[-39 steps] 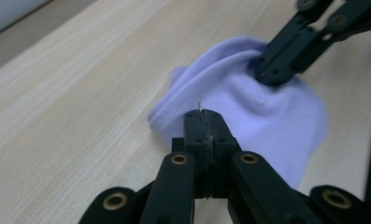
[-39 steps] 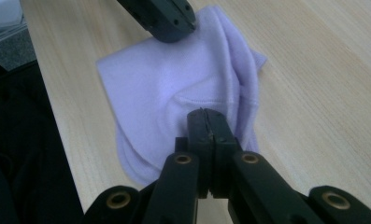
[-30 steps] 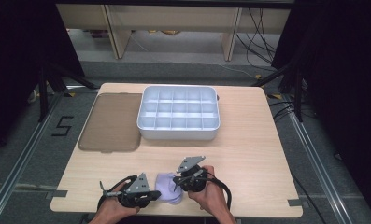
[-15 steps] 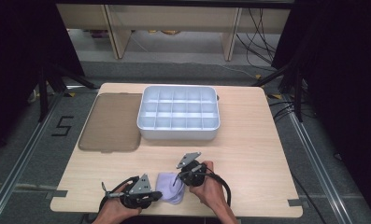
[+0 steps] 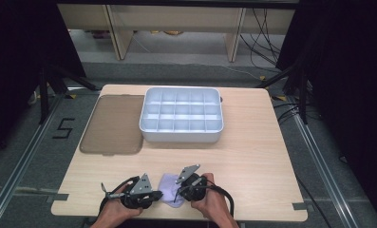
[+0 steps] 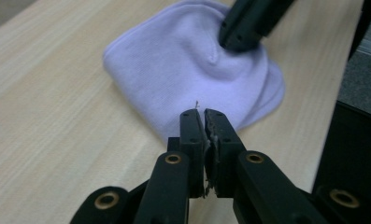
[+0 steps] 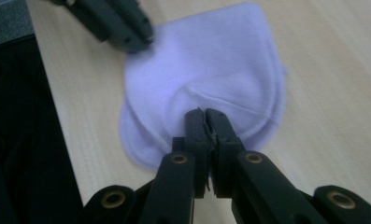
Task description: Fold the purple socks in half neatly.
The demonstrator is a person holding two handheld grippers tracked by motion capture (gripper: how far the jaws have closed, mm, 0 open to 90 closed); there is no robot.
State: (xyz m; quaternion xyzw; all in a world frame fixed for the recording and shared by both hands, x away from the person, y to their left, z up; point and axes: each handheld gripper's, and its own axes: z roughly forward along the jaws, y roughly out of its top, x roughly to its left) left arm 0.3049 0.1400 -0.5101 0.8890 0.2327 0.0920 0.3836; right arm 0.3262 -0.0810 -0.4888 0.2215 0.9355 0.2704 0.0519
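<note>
Lilac cloth (image 5: 170, 193) folded flat at near edge of worktop (image 5: 252, 156), between both grippers. Left gripper (image 6: 202, 113) jaws together at cloth's edge; right gripper (image 7: 205, 112) jaws together, tips pressing on cloth, nothing clamped. To fold on: part jaws, pinch one layer at hem, lift low, avoid dragging.

1. The left gripper (image 6: 202, 113) hid the cloth's (image 6: 183, 70) near edge, so whether its closed jaws pinched fabric could not be told.
2. The right gripper (image 7: 205, 112) covered the cloth's fold likewise.
3. The bottom edge of the high view cut off both forearms.
</note>
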